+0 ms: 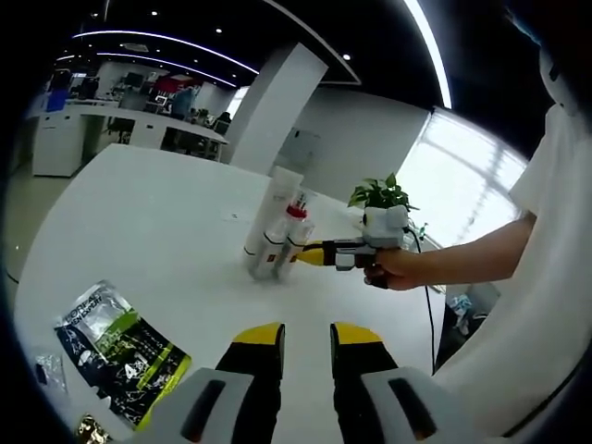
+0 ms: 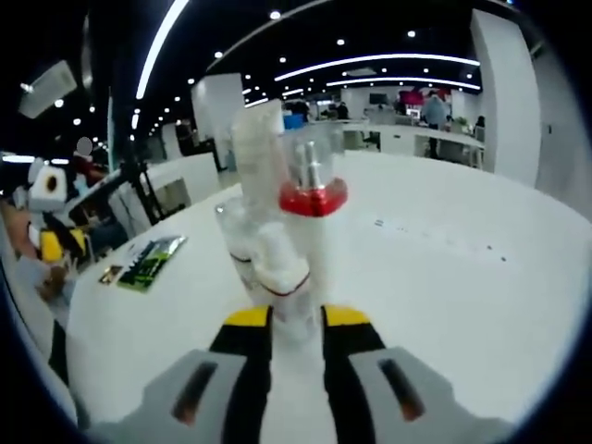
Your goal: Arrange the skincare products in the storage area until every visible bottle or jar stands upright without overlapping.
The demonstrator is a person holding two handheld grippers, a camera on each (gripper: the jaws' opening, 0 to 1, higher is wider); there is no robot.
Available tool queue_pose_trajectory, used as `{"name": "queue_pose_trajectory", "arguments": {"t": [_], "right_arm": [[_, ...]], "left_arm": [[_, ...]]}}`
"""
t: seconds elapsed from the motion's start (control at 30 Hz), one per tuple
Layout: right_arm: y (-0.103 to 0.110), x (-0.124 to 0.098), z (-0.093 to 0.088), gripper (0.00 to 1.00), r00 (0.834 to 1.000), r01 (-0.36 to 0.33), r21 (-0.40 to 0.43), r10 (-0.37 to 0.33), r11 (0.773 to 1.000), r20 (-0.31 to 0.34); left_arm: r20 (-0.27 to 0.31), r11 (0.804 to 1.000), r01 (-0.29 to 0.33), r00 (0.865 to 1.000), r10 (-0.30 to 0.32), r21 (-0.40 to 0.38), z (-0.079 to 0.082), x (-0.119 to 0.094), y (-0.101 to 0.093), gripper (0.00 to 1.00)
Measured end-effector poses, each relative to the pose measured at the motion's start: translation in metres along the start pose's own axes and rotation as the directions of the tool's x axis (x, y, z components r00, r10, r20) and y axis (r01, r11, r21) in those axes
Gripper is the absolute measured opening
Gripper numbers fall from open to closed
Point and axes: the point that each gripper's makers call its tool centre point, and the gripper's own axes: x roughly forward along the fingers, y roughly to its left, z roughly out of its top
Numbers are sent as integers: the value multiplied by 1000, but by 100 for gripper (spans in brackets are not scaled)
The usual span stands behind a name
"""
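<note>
Your right fingers [image 2: 296, 319] clamp the red-collared bottle [image 2: 310, 245] at frame centre — steadying it upright among its neighbours — while your left fingers [image 1: 305, 338] wait parted, empty.

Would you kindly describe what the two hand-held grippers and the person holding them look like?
Each hand-held gripper, left and right, has grey jaws with black slots and yellow-and-black tips. The right one's pale grey body has a black cable hanging down. The person wears a white short-sleeved top.

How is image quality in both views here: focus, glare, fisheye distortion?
Left gripper view: sharp overall; the window behind the plant is blown out, and the white table curves from fisheye. Right gripper view: the bottles sit close to the lens and look soft and stretched between the right hand-held gripper jaws; ceiling light strips bend into arcs.
</note>
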Motion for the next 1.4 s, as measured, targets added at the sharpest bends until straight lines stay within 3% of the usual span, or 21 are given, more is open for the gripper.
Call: {"name": "queue_pose_trajectory", "arguments": {"t": [0.43,0.6,0.73,1.0,1.07,1.1,1.17,1.2,1.27,1.33,1.4], "right_arm": [[0,-1,1,20,1000,7,35,-8,999,7],[8,-3,-5,22,1000,-4,45,5,999,-22],[15,-8,-8,22,999,-8,54,10,999,-35],[31,-27,-8,23,999,-6,60,8,998,-35],[38,-34,-9,23,999,-5,60,7,998,-32],[44,-38,-10,23,999,-7,57,9,998,-33],[50,-46,-13,23,999,-5,56,7,998,-31],[55,-52,-14,23,1000,-3,58,5,998,-26],[59,-60,-17,23,1000,1,62,0,998,-18],[64,-74,-23,23,1000,18,72,-17,997,-10],[69,-87,-32,23,999,35,89,-34,995,-9]], "left_arm": [[-11,1000,-13,1000,13,0,-5,-5,4,20],[-9,994,-81,997,81,-71,-18,-23,22,20],[1,977,-161,987,163,-142,-27,-38,36,20],[-1,940,-249,967,256,-232,-42,-53,59,25],[-10,926,-294,954,300,-235,-46,-57,73,28],[-22,909,-339,939,344,-243,-48,-60,84,30],[-26,890,-379,922,385,-255,-49,-65,101,34],[-34,869,-422,903,428,-260,-49,-70,113,36],[-40,846,-460,883,467,-269,-49,-76,127,39],[-59,805,-509,854,517,-304,-50,-83,145,42],[-79,787,-540,836,544,-299,-53,-87,158,42]]}}
